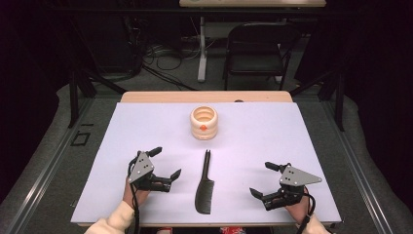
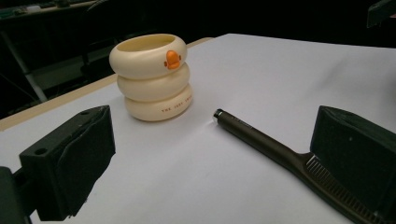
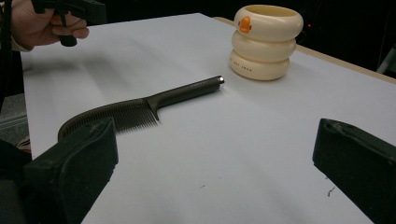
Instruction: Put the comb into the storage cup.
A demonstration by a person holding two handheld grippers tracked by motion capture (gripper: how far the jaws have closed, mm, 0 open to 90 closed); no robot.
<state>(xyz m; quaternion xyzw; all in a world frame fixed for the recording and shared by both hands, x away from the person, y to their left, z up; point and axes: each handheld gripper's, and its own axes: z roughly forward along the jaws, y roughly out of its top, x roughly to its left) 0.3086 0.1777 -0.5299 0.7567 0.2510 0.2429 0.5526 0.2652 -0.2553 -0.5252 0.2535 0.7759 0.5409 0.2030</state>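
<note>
Both claws gape — flanking the comb (image 1: 204, 187).

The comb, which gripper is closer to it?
Left, by a little. The left gripper hangs open just left of the comb, beside its handle. The right gripper sits open farther off on the comb's other side.

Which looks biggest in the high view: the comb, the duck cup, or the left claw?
1. comb, the longest.
2. left claw and duck cup look about alike, so I will not rank them.
</note>
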